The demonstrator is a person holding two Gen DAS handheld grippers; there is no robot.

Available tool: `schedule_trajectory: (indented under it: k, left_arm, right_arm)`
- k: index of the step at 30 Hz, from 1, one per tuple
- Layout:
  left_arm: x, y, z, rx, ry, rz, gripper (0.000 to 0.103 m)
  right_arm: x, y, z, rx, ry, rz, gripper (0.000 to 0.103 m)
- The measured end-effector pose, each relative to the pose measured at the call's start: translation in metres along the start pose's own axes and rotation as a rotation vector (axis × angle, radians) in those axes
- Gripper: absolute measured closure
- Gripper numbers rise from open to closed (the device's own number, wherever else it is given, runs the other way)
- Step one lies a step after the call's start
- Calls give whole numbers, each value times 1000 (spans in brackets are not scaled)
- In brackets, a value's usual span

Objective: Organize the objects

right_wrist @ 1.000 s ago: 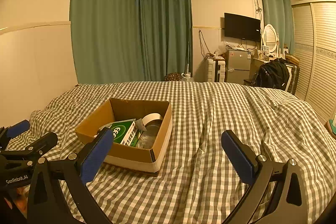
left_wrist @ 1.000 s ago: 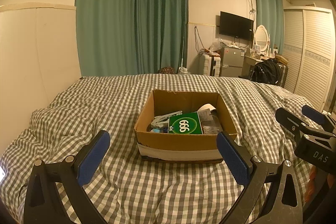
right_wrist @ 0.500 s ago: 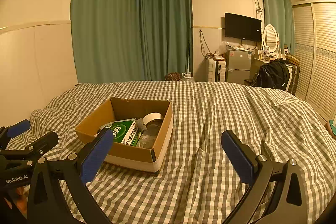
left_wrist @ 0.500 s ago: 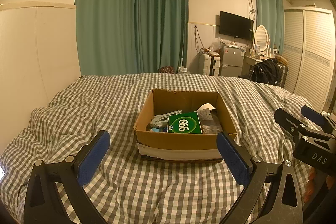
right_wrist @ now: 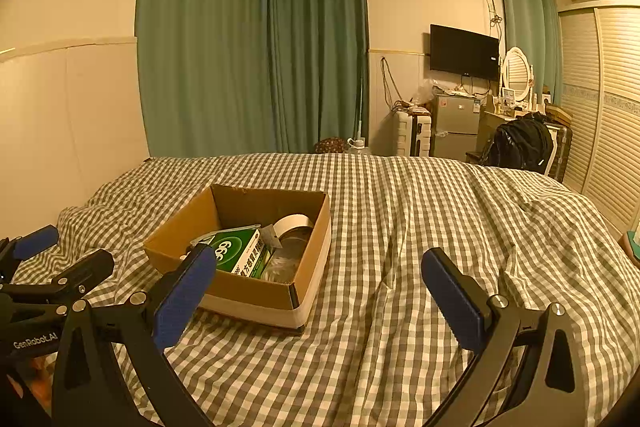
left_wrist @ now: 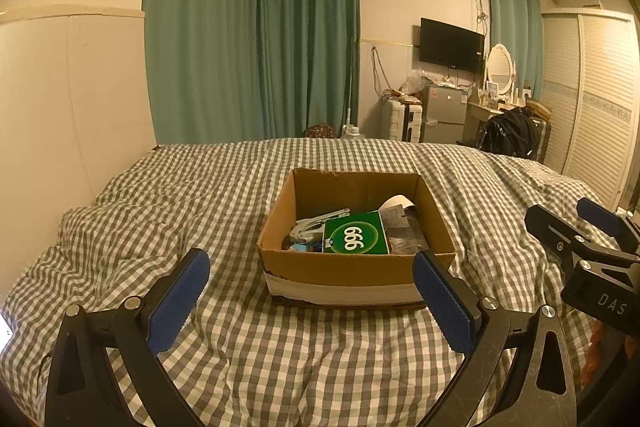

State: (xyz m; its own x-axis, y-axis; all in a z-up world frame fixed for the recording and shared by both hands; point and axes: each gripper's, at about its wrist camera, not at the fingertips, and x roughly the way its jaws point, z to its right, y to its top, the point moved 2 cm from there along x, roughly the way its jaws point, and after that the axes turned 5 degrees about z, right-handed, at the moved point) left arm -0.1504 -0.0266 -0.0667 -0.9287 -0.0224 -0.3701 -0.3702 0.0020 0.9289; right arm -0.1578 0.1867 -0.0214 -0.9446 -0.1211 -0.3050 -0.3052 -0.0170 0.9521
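An open cardboard box (left_wrist: 356, 271) (right_wrist: 236, 291) stands on the checked bed cover. Inside lie a green packet marked 666 (left_wrist: 355, 237) (right_wrist: 236, 251), a metal tool (left_wrist: 316, 225), a white tape roll (right_wrist: 293, 223) and clear plastic items. My left gripper (left_wrist: 310, 297) hangs open just in front of the box, holding nothing. My right gripper (right_wrist: 318, 297) is open and empty too, to the right of the box. Each gripper shows at the edge of the other's view: the right gripper (left_wrist: 584, 227), the left gripper (right_wrist: 60, 255).
The grey-and-white checked duvet (left_wrist: 200, 195) (right_wrist: 440, 211) covers the whole bed, rumpled at the left. A padded headboard wall (left_wrist: 60, 107) runs along the left. Beyond the bed stand green curtains, a small fridge (right_wrist: 456, 127), a backpack (right_wrist: 520, 143) and a wardrobe.
Both views have barely shifted; the box sits a touch higher in the left wrist view. Both grippers stay open and empty.
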Motion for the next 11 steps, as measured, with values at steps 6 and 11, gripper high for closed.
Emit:
schedule_trajectory:
  k: [6,11]
  left_arm:
    - [0,-1,0,2,10,-1,0]
    - [1,-2,-3,-10,9,-2,0]
  right_arm:
    - [0,-1,0,-1,1,-4,0]
    - [-1,-2,1,-1,0,-4,0]
